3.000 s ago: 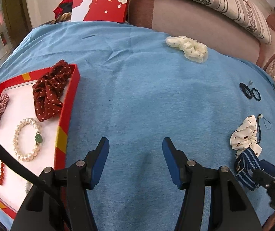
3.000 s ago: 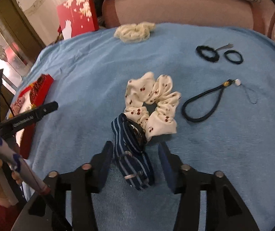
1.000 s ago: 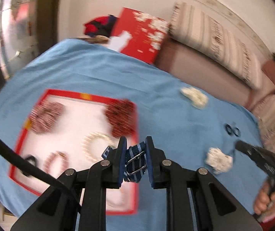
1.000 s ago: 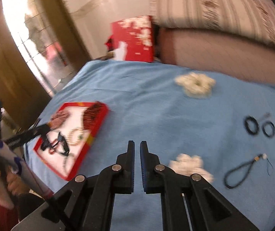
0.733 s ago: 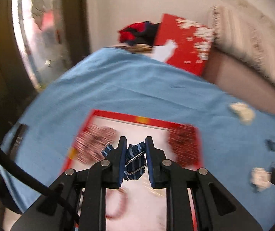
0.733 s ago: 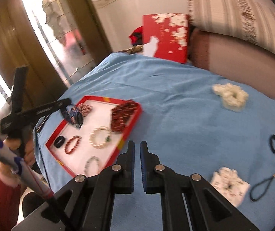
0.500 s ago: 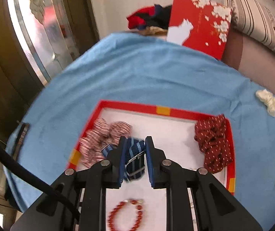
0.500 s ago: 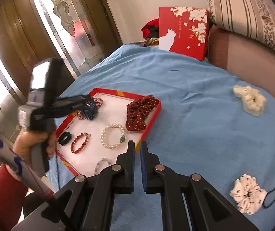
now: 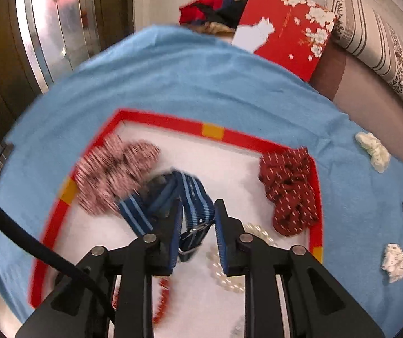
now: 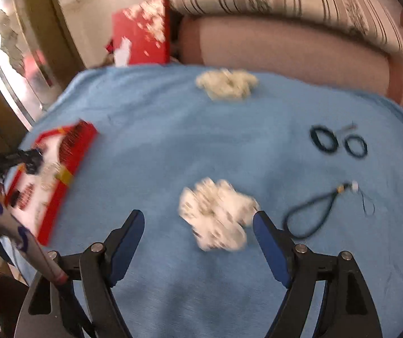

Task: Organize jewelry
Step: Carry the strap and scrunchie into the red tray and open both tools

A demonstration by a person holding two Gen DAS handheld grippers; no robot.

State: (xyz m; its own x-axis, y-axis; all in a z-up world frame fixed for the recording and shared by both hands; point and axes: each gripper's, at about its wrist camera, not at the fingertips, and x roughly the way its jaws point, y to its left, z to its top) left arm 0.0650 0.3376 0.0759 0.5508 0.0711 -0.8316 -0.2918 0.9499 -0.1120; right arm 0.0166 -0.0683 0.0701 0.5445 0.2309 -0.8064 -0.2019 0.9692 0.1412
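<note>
A soft, light navy-and-blue striped fabric strap with a metal buckle (image 9: 193, 214) is being pinched mid-length by the left gripper (image 9: 195, 236) over the red-rimmed white tray (image 9: 212, 131), while the right gripper (image 10: 198, 242) fingers are being opened wide, nothing between them, near the floppy white dotted scrunchie (image 10: 218, 214).

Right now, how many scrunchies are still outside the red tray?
2: a cream scrunchie at the cloth's far edge by the sofa, and a white dotted scrunchie just ahead of the right gripper. Others may sit out of view.
</note>
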